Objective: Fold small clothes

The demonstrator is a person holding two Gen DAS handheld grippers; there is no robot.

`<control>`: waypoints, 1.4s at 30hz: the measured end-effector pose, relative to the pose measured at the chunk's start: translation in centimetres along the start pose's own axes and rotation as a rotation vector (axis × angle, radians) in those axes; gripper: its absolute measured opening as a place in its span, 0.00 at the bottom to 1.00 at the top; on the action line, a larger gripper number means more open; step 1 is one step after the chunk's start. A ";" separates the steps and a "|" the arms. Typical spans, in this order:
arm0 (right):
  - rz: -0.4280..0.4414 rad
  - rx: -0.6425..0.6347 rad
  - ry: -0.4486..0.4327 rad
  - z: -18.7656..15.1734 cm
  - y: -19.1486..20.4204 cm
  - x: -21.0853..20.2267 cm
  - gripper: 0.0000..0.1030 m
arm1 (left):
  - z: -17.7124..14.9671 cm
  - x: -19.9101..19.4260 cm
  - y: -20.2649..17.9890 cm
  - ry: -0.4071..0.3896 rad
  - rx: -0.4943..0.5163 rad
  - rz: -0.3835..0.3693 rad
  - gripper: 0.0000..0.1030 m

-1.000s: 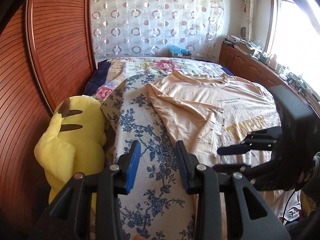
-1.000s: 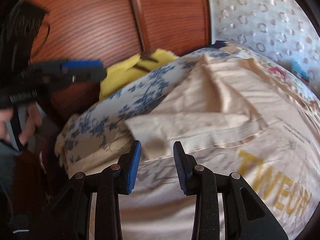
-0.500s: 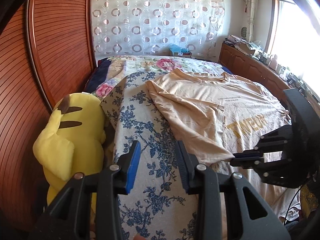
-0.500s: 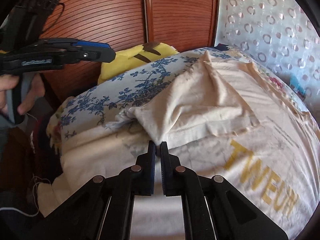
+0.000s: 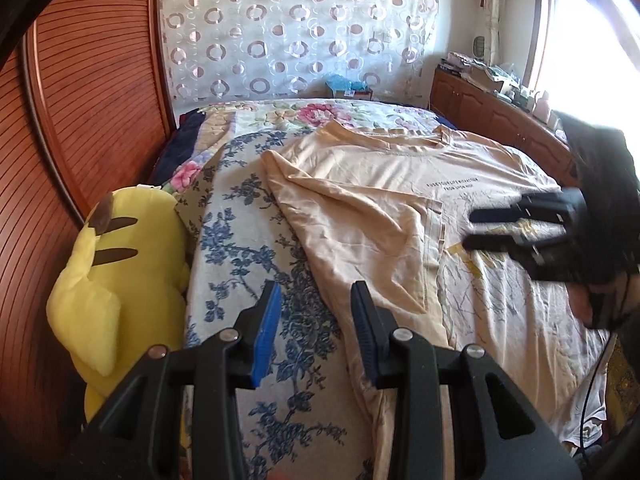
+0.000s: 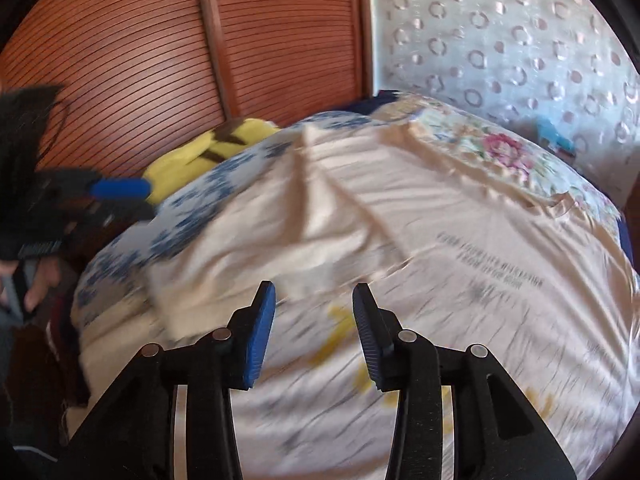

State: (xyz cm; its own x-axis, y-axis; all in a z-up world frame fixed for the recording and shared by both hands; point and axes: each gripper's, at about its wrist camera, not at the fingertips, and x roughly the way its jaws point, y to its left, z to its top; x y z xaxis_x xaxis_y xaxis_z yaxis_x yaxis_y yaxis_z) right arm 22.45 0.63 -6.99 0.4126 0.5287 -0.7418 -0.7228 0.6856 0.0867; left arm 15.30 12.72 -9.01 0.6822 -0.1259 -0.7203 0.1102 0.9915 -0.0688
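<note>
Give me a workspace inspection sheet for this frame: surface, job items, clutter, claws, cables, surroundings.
Surface: bed under a blue-floral cover.
Job's things: peach T-shirt spread out, one side folded inward over the front.
Clutter: yellow plush toy at the bed's edge.
Claws: left claw open, nothing between jaws; right claw opening, empty, above the shirt.
Cables: thin black cable at the bed's right edge.
Surroundings: wooden slatted wall, circle-patterned curtain, wooden cabinet with items on top.
</note>
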 end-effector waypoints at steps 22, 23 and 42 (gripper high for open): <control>-0.025 0.028 0.063 1.1 -6.1 3.0 0.01 | 2.1 3.3 -2.0 0.020 0.024 -0.010 0.33; -0.016 0.048 0.060 0.8 -6.6 2.6 0.01 | 2.2 3.3 -2.1 0.021 0.029 -0.005 0.33; -0.049 0.086 -0.143 0.2 -6.1 -5.6 0.18 | 5.0 1.7 -6.8 -0.060 0.092 0.005 0.33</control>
State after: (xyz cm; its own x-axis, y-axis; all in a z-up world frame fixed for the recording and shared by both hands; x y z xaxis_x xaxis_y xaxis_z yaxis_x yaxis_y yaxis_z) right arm 24.65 -6.39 -3.23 0.5254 0.5550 -0.6449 -0.6519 0.7497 0.1141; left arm 19.34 5.62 -6.33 0.7248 -0.1250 -0.6776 0.1705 0.9853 0.0007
